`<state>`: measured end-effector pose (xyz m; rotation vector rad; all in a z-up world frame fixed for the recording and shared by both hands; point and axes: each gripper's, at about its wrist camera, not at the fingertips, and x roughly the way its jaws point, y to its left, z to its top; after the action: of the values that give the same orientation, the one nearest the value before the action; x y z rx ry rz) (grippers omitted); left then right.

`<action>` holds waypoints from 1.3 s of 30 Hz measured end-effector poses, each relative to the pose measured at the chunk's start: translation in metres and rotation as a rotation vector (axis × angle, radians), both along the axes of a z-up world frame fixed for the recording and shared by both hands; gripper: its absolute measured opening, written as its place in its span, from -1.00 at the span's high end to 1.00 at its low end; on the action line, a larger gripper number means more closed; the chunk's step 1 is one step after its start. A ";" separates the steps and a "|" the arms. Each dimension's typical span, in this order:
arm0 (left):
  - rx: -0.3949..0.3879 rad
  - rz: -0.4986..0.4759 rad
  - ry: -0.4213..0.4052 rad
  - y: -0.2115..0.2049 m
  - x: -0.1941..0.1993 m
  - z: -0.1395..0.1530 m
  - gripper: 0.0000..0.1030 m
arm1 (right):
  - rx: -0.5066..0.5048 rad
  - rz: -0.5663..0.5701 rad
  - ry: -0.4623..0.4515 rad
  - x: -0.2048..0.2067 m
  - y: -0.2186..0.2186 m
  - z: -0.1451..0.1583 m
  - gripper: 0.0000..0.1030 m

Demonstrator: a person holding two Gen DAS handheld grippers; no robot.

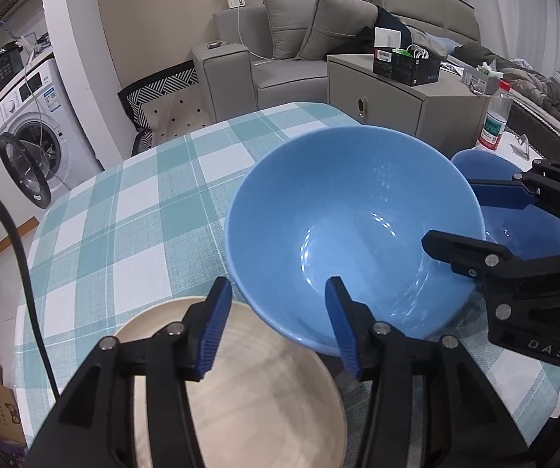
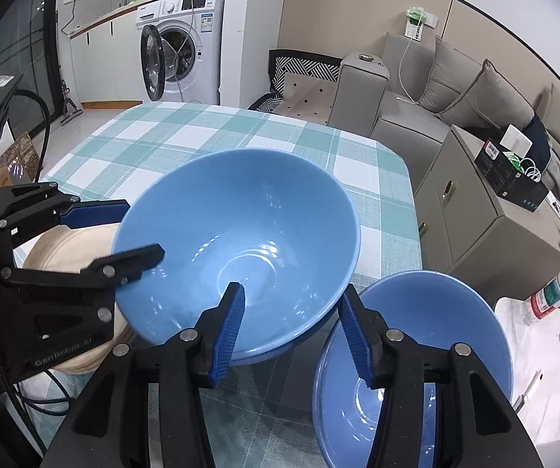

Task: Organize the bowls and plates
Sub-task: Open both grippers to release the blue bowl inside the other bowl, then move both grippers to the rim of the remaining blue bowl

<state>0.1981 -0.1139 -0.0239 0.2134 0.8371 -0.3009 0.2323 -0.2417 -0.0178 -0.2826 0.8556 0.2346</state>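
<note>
A large blue bowl (image 1: pixel 342 210) (image 2: pixel 248 226) stands on the checked tablecloth (image 1: pixel 124 214), between a beige plate (image 1: pixel 264 390) (image 2: pixel 69 249) and a smaller blue bowl (image 1: pixel 490 167) (image 2: pixel 436 312). My left gripper (image 1: pixel 278 323) (image 2: pixel 143 230) straddles the big bowl's rim on the plate side, one finger inside and one outside. Its pads stand clear of the wall, so it is open. My right gripper (image 2: pixel 291 292) (image 1: pixel 449 214) straddles the opposite rim in the same way, also open with gaps at both pads.
A plastic water bottle (image 1: pixel 494 117) (image 2: pixel 553 292) stands on a white surface beyond the small bowl. A grey cabinet (image 1: pixel 416 97) and a sofa (image 1: pixel 280 62) lie past the table's far edge. A washing machine (image 2: pixel 178 39) has its door open.
</note>
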 end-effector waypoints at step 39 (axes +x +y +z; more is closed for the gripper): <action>-0.080 -0.060 -0.058 -0.039 -0.033 0.038 -0.92 | 0.198 -0.215 -0.183 -0.067 -0.108 0.043 -0.99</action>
<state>0.1654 -0.1524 0.0139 0.1721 0.7607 -0.3822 0.1657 -0.3498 0.0251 -0.0258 0.6696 0.0899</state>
